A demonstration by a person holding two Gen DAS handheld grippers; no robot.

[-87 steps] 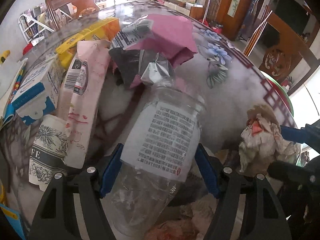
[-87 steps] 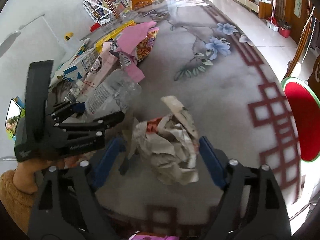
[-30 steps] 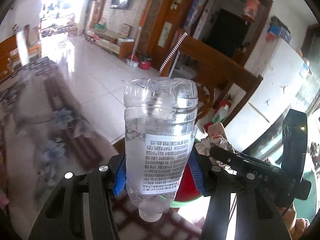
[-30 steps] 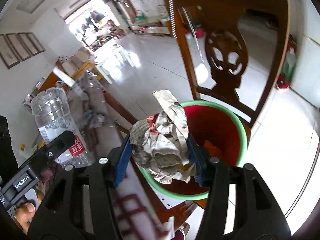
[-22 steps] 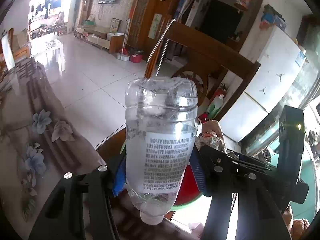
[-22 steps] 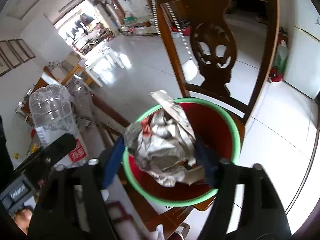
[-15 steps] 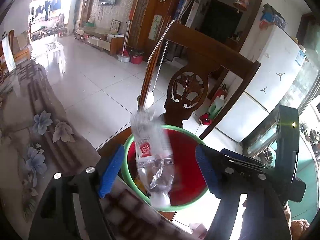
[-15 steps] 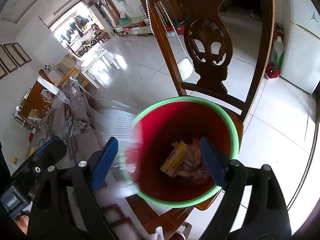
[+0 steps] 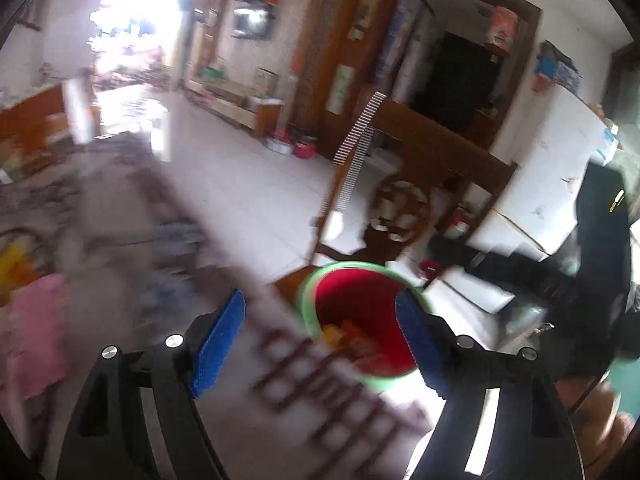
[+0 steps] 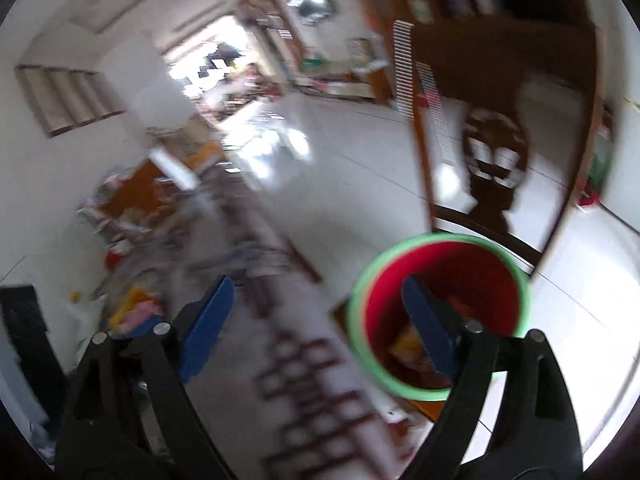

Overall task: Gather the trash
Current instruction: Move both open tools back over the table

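The red bucket with a green rim [image 9: 344,267] stands on a wooden chair past the table edge, with orange and yellow scraps [image 9: 340,330] in its bottom. My left gripper [image 9: 320,338] hangs open over the table edge just short of the bucket, with nothing between its blue pads [image 9: 218,336]. In the right wrist view the same bucket's rim [image 10: 440,238] sits at lower right. My right gripper [image 10: 318,328] is empty and its jaws are opening; its right pad overlaps the bucket. Both views are blurred by motion.
The carved wooden chair [image 10: 496,152] rises behind the bucket. The patterned table [image 9: 120,240] stretches left, with pink and yellow trash [image 9: 36,332] at its far side. The right tool's black handle [image 9: 600,260] is at the right edge. White tiled floor lies beyond.
Both grippers opened: the clear bottle and the crumpled paper dropped into the bucket. Both hands have since lifted and swung back toward the table, so the bucket looks smaller.
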